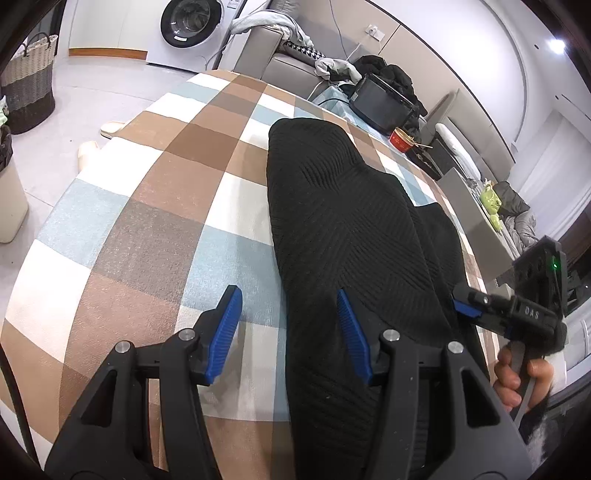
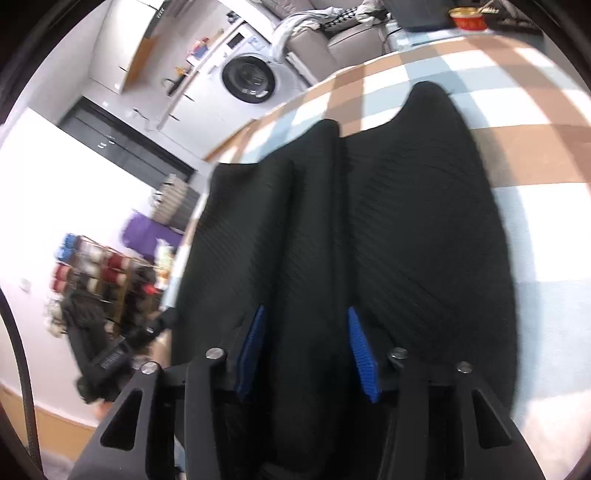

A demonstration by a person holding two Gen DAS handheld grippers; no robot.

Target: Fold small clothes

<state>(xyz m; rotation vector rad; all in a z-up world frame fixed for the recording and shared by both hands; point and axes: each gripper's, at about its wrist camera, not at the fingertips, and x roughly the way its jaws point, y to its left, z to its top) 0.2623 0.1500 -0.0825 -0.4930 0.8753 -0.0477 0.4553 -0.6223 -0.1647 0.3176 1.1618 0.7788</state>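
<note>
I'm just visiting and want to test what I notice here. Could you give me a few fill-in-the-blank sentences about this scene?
1. The garment on the checked cloth is ____ in colour.
2. The pads on the jaws are ____.
3. The white machine with a round door is a ____ machine.
4. The bowl near the table's far edge is ____.

Missing words: black; blue; washing; red

The left gripper (image 1: 290,332) points downward with its jaws apart, nothing clamped. The right gripper (image 2: 308,354) also stands parted, its handle held by a hand (image 1: 517,376).
</note>
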